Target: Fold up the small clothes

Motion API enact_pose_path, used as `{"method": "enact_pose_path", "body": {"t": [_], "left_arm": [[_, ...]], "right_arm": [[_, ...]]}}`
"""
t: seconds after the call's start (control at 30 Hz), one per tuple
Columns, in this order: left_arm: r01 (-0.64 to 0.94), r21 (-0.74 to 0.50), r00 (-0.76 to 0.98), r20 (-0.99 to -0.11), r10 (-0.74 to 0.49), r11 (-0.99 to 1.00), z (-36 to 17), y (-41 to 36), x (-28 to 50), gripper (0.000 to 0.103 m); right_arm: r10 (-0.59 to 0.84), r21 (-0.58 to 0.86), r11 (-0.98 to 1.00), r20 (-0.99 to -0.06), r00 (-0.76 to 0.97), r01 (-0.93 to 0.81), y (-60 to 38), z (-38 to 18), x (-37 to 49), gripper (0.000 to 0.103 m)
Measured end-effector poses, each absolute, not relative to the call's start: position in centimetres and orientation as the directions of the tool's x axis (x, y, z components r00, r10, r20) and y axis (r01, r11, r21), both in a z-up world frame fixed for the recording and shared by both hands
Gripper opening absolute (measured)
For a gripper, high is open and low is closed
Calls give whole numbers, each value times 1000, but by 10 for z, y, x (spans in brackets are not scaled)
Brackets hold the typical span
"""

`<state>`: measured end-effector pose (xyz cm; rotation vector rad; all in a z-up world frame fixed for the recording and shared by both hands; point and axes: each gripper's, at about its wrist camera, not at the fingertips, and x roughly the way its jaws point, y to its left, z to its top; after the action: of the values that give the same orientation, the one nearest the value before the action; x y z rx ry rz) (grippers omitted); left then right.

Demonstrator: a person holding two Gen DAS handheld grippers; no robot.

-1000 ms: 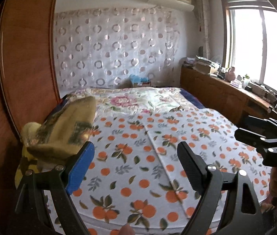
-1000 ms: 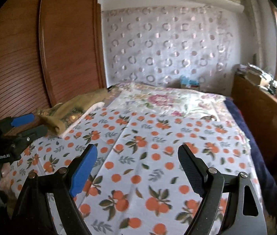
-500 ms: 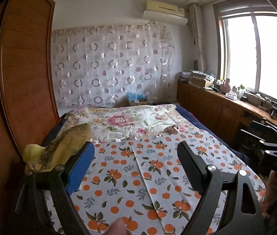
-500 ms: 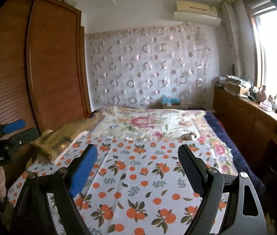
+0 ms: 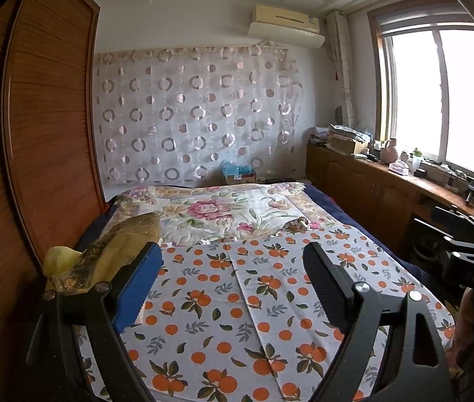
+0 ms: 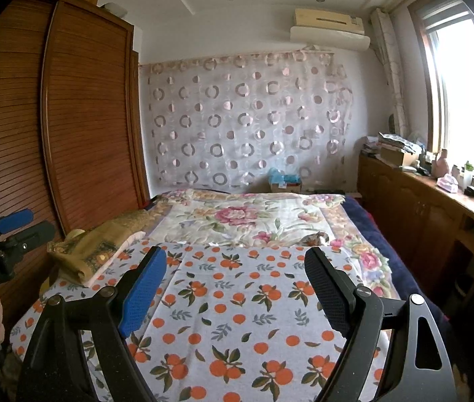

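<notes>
A folded olive-and-yellow patterned garment (image 5: 113, 251) lies at the left edge of the bed, next to the wardrobe; it also shows in the right wrist view (image 6: 99, 249). My left gripper (image 5: 233, 261) is open and empty, held above the near end of the orange-print sheet (image 5: 237, 301), just right of the garment. My right gripper (image 6: 237, 264) is open and empty above the same sheet (image 6: 237, 318). Each gripper shows at the edge of the other's view: the right one (image 5: 461, 244) and the left one (image 6: 12, 231).
A wooden slatted wardrobe (image 5: 46, 147) stands close along the bed's left side. A floral quilt (image 6: 237, 217) covers the far half of the bed. A low wooden cabinet (image 6: 438, 211) with clutter runs under the window on the right. A box (image 5: 238, 174) sits by the curtain.
Both grippers have pulled back and tilted up, so more of the room and ceiling shows and the bed sits lower in view. Both stay open and empty.
</notes>
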<state>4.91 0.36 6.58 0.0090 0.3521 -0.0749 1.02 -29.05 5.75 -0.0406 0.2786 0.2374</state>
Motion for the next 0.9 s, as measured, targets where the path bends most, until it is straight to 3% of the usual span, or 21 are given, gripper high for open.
{"method": "enact_pose_path", "body": {"t": [0.9], "left_arm": [[70,-1,936,-347,-66,998,62,8,48,87]], "right_arm": [[227,-7,971,-287,931,-239,-306,63,17,86]]}}
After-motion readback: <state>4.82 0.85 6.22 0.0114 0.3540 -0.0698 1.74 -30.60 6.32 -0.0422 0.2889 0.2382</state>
